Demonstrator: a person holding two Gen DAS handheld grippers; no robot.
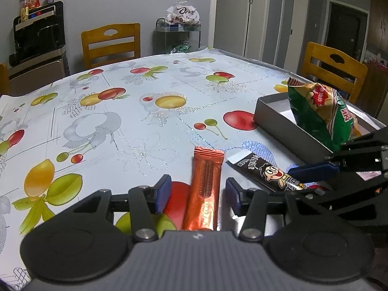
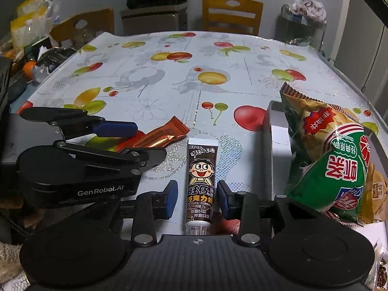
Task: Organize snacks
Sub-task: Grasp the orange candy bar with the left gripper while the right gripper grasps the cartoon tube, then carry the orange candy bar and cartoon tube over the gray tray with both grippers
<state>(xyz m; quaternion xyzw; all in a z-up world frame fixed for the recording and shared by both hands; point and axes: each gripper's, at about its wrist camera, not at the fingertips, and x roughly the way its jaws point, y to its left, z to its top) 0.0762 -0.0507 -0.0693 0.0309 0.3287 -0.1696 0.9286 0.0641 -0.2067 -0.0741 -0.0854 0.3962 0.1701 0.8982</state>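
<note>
Fingers [image 1: 162, 194] of both grippers spread, straddling orange bar [image 1: 205, 189] and chocolate tube [image 2: 200, 184] low-centre on table [image 1: 121, 126]; centre each before pinching.

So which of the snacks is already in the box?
Only the green and yellow chip bag: it stands inside the grey box. The orange bar and the brown cartoon-face tube lie on the tablecloth.
</note>
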